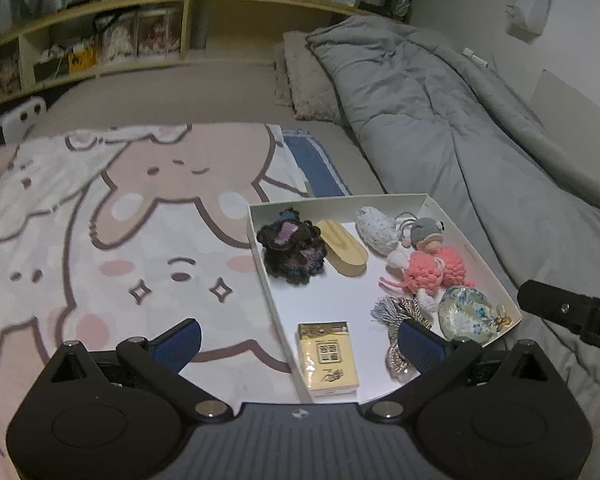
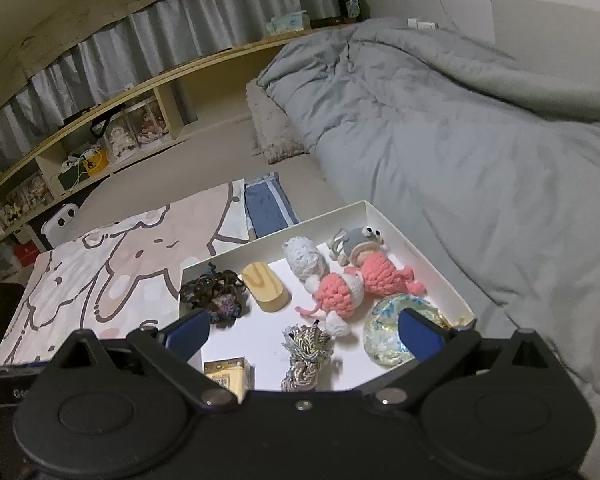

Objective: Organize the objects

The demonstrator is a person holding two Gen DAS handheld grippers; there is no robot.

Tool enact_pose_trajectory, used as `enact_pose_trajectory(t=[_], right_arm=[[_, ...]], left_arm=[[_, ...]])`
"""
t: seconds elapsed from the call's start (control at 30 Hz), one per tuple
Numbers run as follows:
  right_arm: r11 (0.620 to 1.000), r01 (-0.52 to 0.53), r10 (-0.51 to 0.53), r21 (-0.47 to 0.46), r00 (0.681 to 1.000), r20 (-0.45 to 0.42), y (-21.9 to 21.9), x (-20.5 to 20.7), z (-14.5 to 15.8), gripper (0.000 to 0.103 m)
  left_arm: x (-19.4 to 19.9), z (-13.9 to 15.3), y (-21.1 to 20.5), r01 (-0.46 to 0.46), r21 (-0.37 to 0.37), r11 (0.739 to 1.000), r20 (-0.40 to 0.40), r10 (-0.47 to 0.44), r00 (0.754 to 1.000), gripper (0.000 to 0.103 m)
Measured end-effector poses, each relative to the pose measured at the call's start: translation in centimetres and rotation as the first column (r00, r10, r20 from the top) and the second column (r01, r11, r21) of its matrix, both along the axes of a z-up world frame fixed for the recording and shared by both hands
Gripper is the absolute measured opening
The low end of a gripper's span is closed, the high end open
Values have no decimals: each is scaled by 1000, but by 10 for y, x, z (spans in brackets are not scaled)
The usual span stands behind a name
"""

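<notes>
Both tongs stand wide apart, nothing btwn them: left gripper (image 1: 300, 336) hangs over the near-left corner of the shallow white cardboard box (image 1: 260, 248), right gripper (image 2: 304, 336) over its near edge.

Everything's inside the box, which sits on the bed w/ a cartoon-print blanket (image 1: 120, 220) to its left and a grey duvet (image 1: 440, 120) to its right. Contents: dark crocheted flower (image 1: 292, 250) far left, oval wooden block (image 1: 346, 248) beside it, white knitted pouch (image 1: 376, 232), pink crocheted doll (image 1: 432, 268), round floral fabric pouch (image 1: 466, 312) near right, braided cord tassel (image 1: 400, 320), yellow card pack (image 1: 326, 360) at the near edge.

Risks, as I judge: soft mattress, so pressing a wall could tip the box; tassel threads may snag a pad; doll and pouch touch, so grabbing one may drag the other.
</notes>
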State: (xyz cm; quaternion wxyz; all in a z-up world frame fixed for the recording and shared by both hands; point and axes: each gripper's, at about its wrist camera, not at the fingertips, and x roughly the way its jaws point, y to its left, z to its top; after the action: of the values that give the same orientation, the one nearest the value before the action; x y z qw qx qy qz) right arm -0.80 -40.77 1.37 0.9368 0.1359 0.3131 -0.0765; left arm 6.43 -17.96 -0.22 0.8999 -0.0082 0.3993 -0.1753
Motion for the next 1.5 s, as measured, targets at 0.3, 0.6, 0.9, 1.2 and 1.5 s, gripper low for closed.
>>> enact_pose_trajectory(t=[0.3, 0.6, 0.9, 1.2, 1.5], right_arm=[[999, -10, 11, -37, 1000, 12, 16, -25, 6, 102], [997, -18, 19, -77, 1000, 11, 30, -49, 4, 102], [992, -21, 20, -122, 1000, -9, 41, -64, -4, 102], [988, 4, -4, -151, 1000, -2, 47, -78, -12, 102], [991, 6, -5, -135, 1000, 9, 45, -79, -14, 102]], left_arm=[[-25, 13, 21, 26, 48, 999, 73, -29, 997, 103], [-42, 14, 47, 25, 60, 998, 95, -31, 995, 103], [-55, 8, 57, 47, 90, 995, 111, -56, 992, 103], [-56, 4, 66, 49, 91, 995, 122, -60, 991, 103], [-56, 1, 70, 30, 91, 995, 120, -41, 992, 103]])
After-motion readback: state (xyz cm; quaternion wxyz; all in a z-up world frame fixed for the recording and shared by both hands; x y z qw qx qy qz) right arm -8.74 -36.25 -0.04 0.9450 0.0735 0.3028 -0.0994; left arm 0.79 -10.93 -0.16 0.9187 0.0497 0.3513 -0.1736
